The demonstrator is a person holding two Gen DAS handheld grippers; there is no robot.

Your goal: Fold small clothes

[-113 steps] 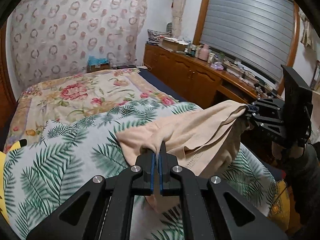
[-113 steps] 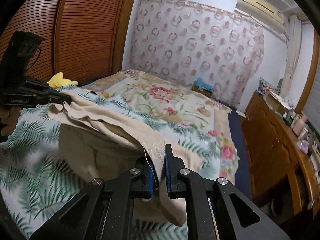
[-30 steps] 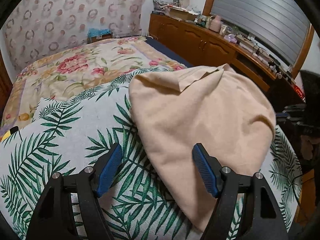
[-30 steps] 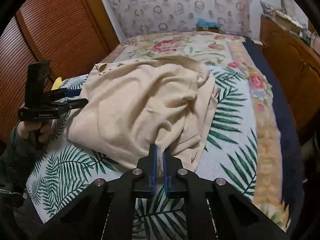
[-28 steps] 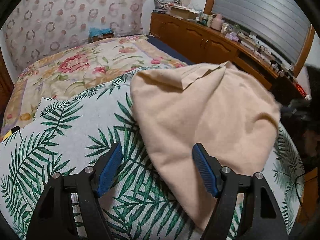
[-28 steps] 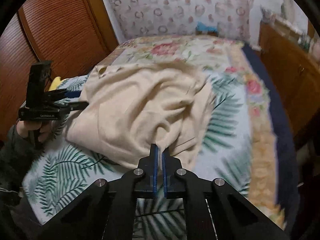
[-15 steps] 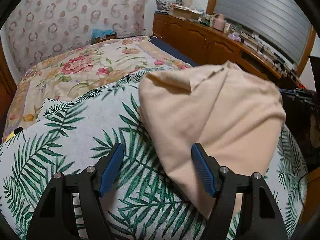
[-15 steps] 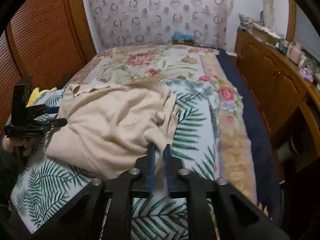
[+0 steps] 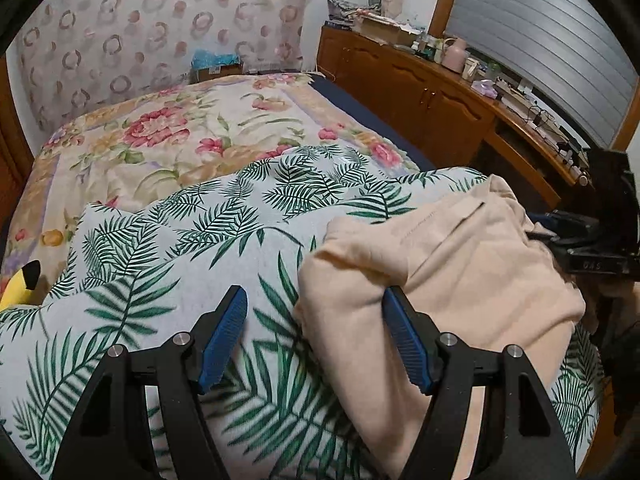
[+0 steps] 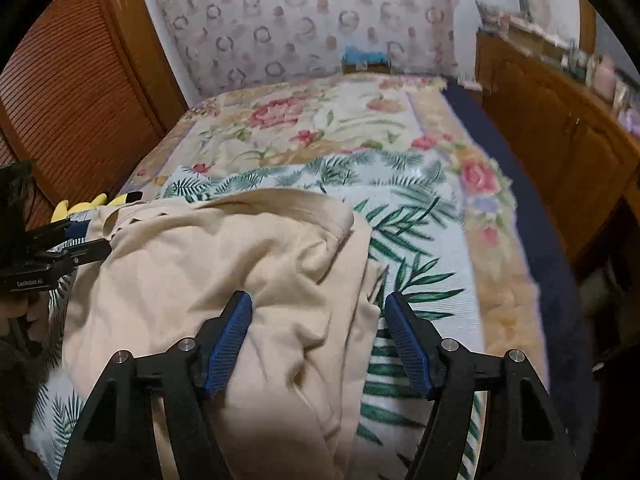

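Note:
A beige garment (image 9: 452,280) lies rumpled on the palm-leaf sheet (image 9: 192,248) at the near end of the bed; it also shows in the right wrist view (image 10: 224,272). My left gripper (image 9: 316,336) is open and empty, its right finger touching the garment's near left edge. My right gripper (image 10: 318,340) is open and empty, its jaws spread over the garment's near right edge. Each gripper shows at the far side of the other's view: the right one (image 9: 592,240) and the left one (image 10: 52,256).
A floral bedspread (image 9: 180,132) covers the far half of the bed. A wooden sideboard (image 9: 420,88) with clutter runs along the right. A slatted wooden wardrobe (image 10: 72,92) stands on the left. A yellow plush toy (image 9: 20,284) lies at the bed's left edge.
My right gripper has opened and let go of the garment. The garment has slumped into a rumpled heap, lower and nearer. My left gripper stays open.

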